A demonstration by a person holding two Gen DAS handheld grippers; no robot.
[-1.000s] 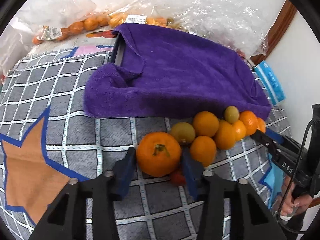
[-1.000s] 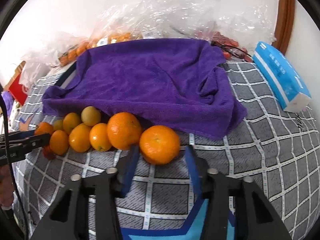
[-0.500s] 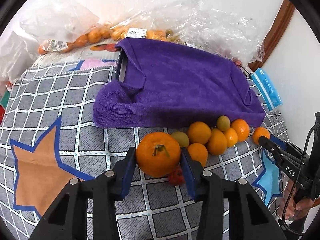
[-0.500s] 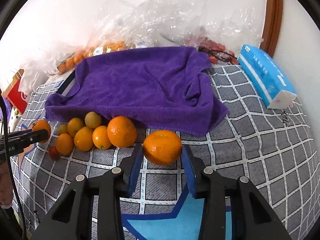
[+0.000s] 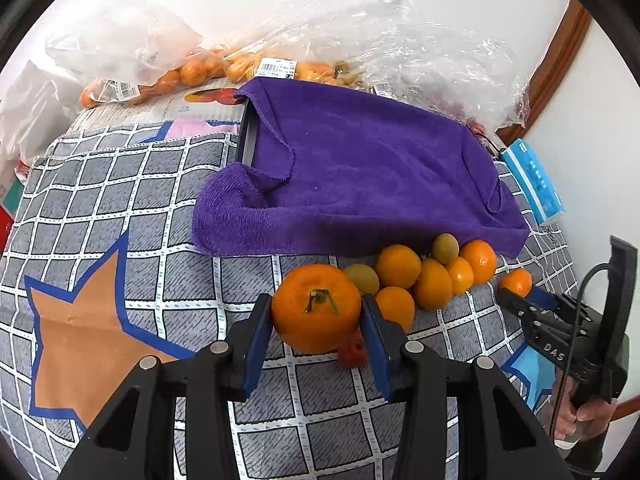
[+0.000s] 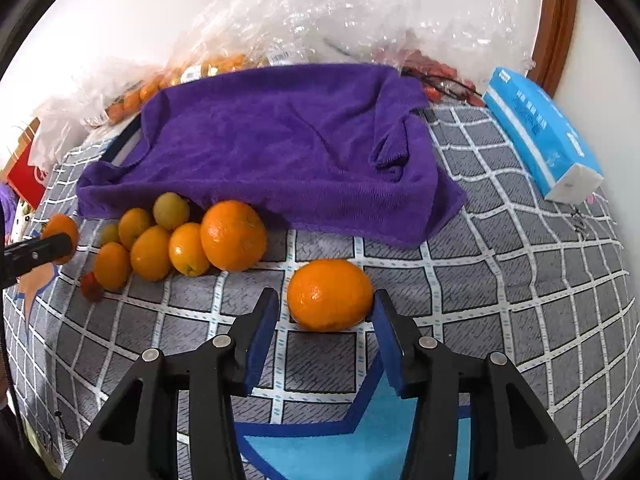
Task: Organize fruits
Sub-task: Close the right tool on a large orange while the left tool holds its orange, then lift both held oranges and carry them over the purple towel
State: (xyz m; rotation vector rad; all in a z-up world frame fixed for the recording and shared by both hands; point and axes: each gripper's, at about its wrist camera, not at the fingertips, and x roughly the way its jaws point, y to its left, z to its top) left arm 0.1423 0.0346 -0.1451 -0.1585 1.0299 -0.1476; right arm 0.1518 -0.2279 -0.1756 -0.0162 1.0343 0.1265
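My left gripper (image 5: pixel 316 316) is shut on a large orange with a green stem (image 5: pixel 316 308), held just off the checked tablecloth (image 5: pixel 120 192). Right behind it lies a pile of small oranges and greenish fruits (image 5: pixel 400 266) along the front edge of a purple towel (image 5: pixel 360 176). A small red fruit (image 5: pixel 352 354) sits under my left fingers. My right gripper (image 6: pixel 324 312) has its jaws opening around another orange (image 6: pixel 330 294) that rests on the cloth; the left pad (image 6: pixel 262 324) stands clear of it. The same pile (image 6: pixel 234 236) is to its left.
Plastic bags of oranges (image 5: pixel 192 72) and crumpled clear wrap (image 6: pixel 320 12) lie behind the towel. A blue tissue pack (image 6: pixel 540 136) is at the right, and a red box (image 6: pixel 28 172) at the far left. A person's hand (image 5: pixel 580 420) holds the right gripper.
My right gripper carried its orange away from the pile, set it down on the cloth and began to spread its jaws. My left gripper kept its grip and drew back a little from the pile.
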